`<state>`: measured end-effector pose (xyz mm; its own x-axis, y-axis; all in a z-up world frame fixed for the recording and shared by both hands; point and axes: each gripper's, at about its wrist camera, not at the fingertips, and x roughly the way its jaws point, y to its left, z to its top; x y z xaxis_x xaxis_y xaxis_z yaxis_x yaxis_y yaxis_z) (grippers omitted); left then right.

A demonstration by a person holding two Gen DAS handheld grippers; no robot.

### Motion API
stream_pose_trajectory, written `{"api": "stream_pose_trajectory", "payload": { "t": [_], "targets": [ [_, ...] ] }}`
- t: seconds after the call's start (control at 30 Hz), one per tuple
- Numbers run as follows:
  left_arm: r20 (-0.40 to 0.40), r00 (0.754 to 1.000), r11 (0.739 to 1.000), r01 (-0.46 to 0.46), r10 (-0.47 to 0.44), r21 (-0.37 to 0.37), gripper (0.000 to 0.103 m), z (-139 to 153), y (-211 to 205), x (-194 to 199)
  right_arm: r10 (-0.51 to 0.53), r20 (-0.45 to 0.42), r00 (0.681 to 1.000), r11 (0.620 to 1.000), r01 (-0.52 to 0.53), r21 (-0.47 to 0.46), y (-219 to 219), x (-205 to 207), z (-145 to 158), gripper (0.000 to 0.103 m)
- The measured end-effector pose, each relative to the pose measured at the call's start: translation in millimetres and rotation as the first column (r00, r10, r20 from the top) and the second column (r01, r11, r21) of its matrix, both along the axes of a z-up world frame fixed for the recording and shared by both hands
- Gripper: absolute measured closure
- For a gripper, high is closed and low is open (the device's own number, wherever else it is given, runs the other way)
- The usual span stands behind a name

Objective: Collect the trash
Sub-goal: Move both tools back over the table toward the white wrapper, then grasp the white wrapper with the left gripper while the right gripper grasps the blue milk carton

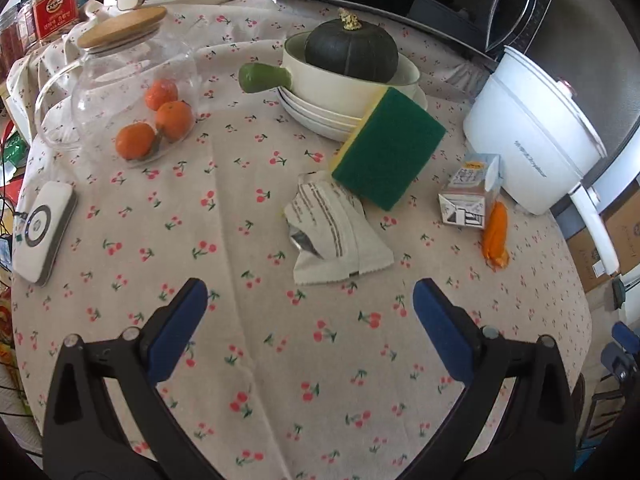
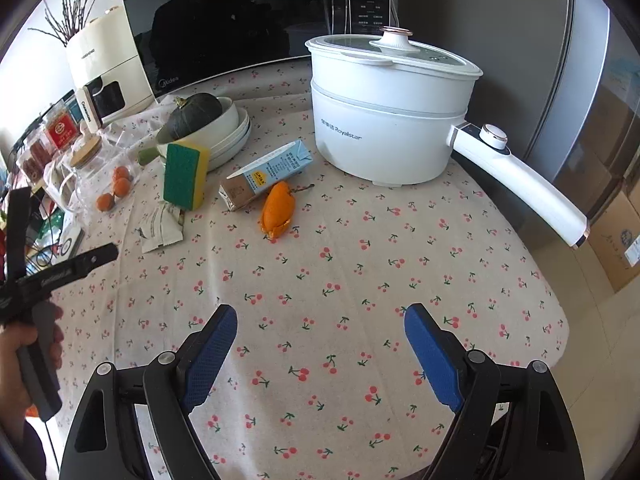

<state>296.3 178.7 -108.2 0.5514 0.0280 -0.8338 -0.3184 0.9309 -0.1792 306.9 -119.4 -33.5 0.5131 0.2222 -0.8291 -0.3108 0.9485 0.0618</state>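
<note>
Trash: crumpled white wrapper [image 1: 336,228], orange wrapper [image 1: 496,236]; both hand-held grippers spread, empty.

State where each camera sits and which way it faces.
Left wrist view: sits on the left tool, angled down at the table; ahead lie a crumpled wrapper, sponge and squash; both its open fingers show.
Right wrist view: sits on the right tool, angled down; ahead stand the white pot, milk carton and orange wrapper; its open fingers show, plus the person's other hand at the left edge.
Shared: wrapper, sponge, squash, carton, pot, cherry-print cloth.
</note>
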Motion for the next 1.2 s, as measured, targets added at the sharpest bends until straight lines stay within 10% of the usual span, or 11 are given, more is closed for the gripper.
{"api": "stream_pose_trajectory", "payload": {
  "t": [0.3,0.63,0.83,0.97,1.1,1.2],
  "targets": [
    [-0.001,0.997,0.997,-0.072,0.072,0.02,0.013,-32,19,13,-0.043,-0.049,0.998,0.999,0.042,-0.018,-11,6,-21,0.016],
    [0.022,0.999,0.999,0.043,-0.043,0.005,0.083,-26,41,-23,0.004,-0.07,0.998,0.999,-0.007,-0.036,9,3,-30,0.016],
    [0.03,0.998,0.996,0.059,-0.057,-0.072,0.093,-28,57,-31,0.045,-0.037,0.998,0.998,-0.046,-0.032,35,23,-25,0.016],
    [0.031,0.997,0.986,0.074,-0.07,-0.152,0.092,-26,58,-22,0.084,-0.025,0.996,0.996,-0.084,0.0,57,44,-28,0.016],
    [0.087,0.995,0.987,0.053,-0.04,-0.153,0.028,-17,56,-22,0.094,-0.022,0.995,0.995,-0.094,0.023,77,70,-34,0.016],
    [0.087,0.996,0.984,0.036,-0.021,-0.174,0.025,-15,56,-17,0.094,-0.005,0.996,0.993,-0.093,0.076,91,91,-33,0.016]
  ]
}}
